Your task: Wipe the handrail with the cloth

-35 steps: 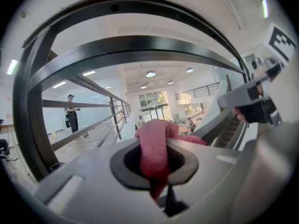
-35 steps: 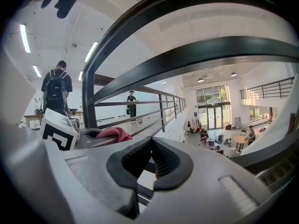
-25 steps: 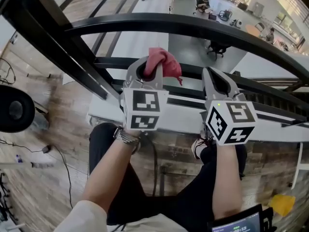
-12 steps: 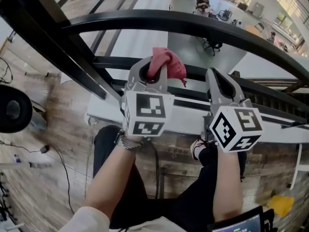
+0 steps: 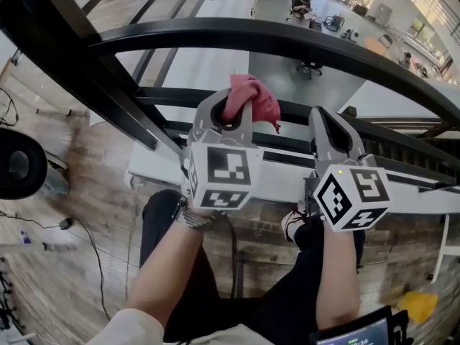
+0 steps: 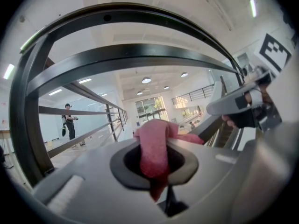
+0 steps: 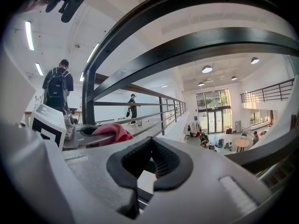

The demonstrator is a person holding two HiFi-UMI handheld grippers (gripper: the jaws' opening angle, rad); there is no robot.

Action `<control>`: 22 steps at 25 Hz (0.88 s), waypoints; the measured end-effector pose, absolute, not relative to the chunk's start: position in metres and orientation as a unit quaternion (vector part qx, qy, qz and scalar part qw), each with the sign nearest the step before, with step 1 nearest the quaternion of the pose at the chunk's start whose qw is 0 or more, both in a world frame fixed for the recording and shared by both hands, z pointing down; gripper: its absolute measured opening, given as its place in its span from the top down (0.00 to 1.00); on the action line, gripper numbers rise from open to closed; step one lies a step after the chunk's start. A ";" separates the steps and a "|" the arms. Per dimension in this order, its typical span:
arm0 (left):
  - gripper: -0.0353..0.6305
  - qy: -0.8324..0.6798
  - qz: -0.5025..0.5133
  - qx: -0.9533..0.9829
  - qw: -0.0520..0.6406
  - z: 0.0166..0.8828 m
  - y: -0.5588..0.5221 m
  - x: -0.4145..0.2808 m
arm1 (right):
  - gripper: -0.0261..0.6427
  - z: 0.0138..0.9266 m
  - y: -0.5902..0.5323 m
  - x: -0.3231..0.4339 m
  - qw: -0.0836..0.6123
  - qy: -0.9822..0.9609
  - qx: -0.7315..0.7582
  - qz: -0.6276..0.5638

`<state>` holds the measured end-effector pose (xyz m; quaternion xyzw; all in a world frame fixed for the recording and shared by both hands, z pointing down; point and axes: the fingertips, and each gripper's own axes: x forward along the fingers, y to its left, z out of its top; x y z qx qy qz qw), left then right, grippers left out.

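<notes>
A pink cloth [image 5: 251, 98] sticks up out of my left gripper [image 5: 228, 115], whose jaws are shut on it; the left gripper view shows the cloth [image 6: 156, 143] pinched in the jaw opening and folded over its far side. It hangs just below the black curved handrail [image 5: 287, 40], level with a lower black rail [image 5: 302, 110], apart from both as far as I can tell. My right gripper [image 5: 327, 131] is beside it on the right, shut with nothing between its pads [image 7: 163, 164]. The right gripper view also shows the cloth [image 7: 112, 132] to its left and the handrail [image 7: 201, 43] overhead.
A white ledge [image 5: 280, 175] runs under the rails, with an open drop to a lower floor beyond. A black round object [image 5: 18, 162] stands at left and a yellow item [image 5: 420, 302] lies on the wooden floor. People [image 7: 57, 90] stand along the walkway.
Both grippers have risen slightly toward the rails. The left one has carried the cloth up and a little to the right.
</notes>
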<state>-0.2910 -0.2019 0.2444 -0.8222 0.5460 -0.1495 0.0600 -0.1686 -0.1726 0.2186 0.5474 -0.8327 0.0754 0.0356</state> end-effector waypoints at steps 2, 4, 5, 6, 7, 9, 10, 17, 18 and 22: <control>0.90 0.536 -0.153 -0.828 0.054 0.244 -0.201 -0.284 | 0.96 0.220 -0.172 -0.166 0.037 -0.832 0.548 0.080; 0.90 0.527 -0.157 -0.834 0.046 0.245 -0.201 -0.280 | 0.96 0.220 -0.172 -0.165 0.031 -0.831 0.549 0.085; 0.90 0.525 -0.158 -0.835 0.046 0.246 -0.201 -0.280 | 0.96 0.221 -0.173 -0.165 0.028 -0.830 0.549 0.088; 0.90 0.525 -0.158 -0.835 0.046 0.246 -0.201 -0.280 | 0.96 0.223 -0.173 -0.165 0.027 -0.830 0.550 0.091; 0.90 0.526 -0.157 -0.835 0.047 0.247 -0.200 -0.279 | 0.96 0.225 -0.173 -0.165 0.026 -0.829 0.551 0.093; 0.90 0.527 -0.154 -0.834 0.047 0.246 -0.199 -0.277 | 0.96 0.226 -0.173 -0.166 0.027 -0.830 0.549 0.095; 0.90 0.527 -0.154 -0.834 0.047 0.246 -0.199 -0.276 | 0.96 0.225 -0.173 -0.167 0.027 -0.830 0.548 0.094; 0.90 0.495 -0.164 -0.852 0.057 0.244 -0.195 -0.245 | 0.96 0.218 -0.170 -0.166 0.023 -0.831 0.549 0.089; 0.90 0.494 -0.164 -0.852 0.057 0.244 -0.194 -0.243 | 0.96 0.219 -0.170 -0.164 0.024 -0.829 0.551 0.092; 0.90 0.493 -0.161 -0.853 0.055 0.244 -0.194 -0.241 | 0.96 0.222 -0.170 -0.155 0.019 -0.824 0.557 0.105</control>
